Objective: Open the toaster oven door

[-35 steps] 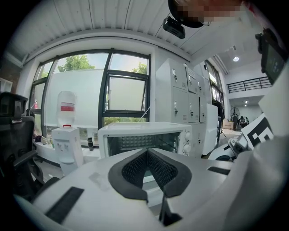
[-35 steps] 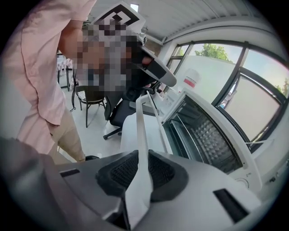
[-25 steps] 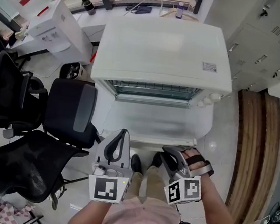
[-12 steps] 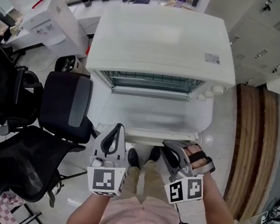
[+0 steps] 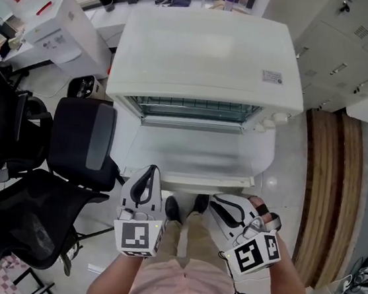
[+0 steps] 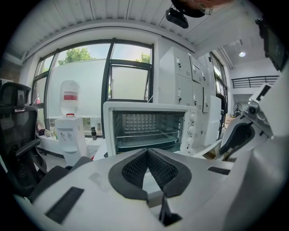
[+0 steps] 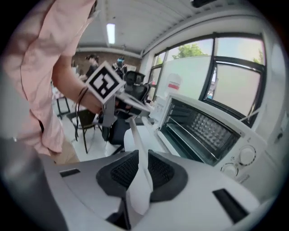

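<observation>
The toaster oven stands with its door dropped flat toward the person and the wire rack exposed. The left gripper hangs just in front of the door's free edge, apart from it, with its pads pressed together on nothing. The right gripper is beside it, also clear of the door. Its pads are closed on a thin white strip of unclear nature. An office chair stands left of the oven.
</observation>
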